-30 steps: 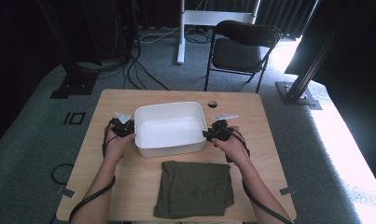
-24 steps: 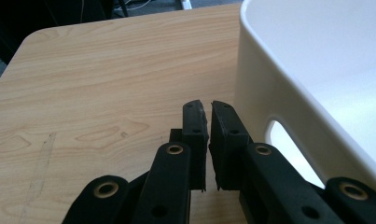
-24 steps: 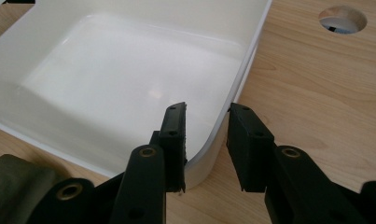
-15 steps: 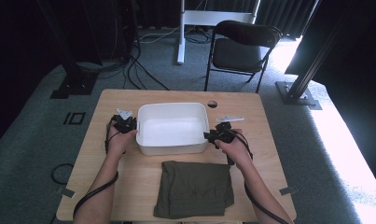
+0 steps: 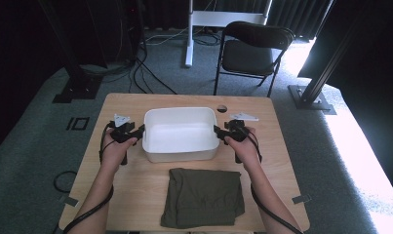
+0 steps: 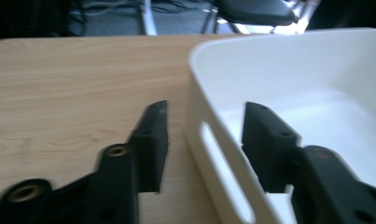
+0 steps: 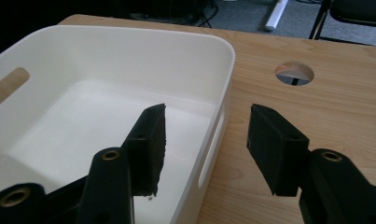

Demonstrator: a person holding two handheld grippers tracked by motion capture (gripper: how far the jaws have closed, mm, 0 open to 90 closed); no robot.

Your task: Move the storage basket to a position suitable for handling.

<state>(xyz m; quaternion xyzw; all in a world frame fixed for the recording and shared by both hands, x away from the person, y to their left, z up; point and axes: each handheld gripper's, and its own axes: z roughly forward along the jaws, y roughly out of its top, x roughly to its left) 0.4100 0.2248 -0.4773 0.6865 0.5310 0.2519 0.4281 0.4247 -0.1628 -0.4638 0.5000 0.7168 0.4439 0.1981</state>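
Observation:
A white plastic bin point(image 5: 180, 134) stands empty on the wooden table point(image 5: 135, 195). My left gripper point(image 5: 139, 130) is at its left wall and my right gripper point(image 5: 217, 130) at its right wall. Both have just been opening. In the left gripper view the jaws straddle the bin's rim point(image 6: 209, 140) with a gap on each side, not pressing it. The right gripper view has the bin's wall point(image 7: 223, 116) between the spread jaws, also untouched. A folded olive-green cloth point(image 5: 202, 197) lies near the table's front edge, between the person's forearms.
A round cable hole point(image 5: 222, 108) sits in the table behind the bin's right corner. Beyond the table stand a black folding chair point(image 5: 255, 51) and a white stand point(image 5: 189, 29). Cables lie on the grey carpet at the left.
Both grippers have let go of the bin's side walls, their jaws now spread around the rim. The bin sits on the table, slightly farther from the front than a second ago.

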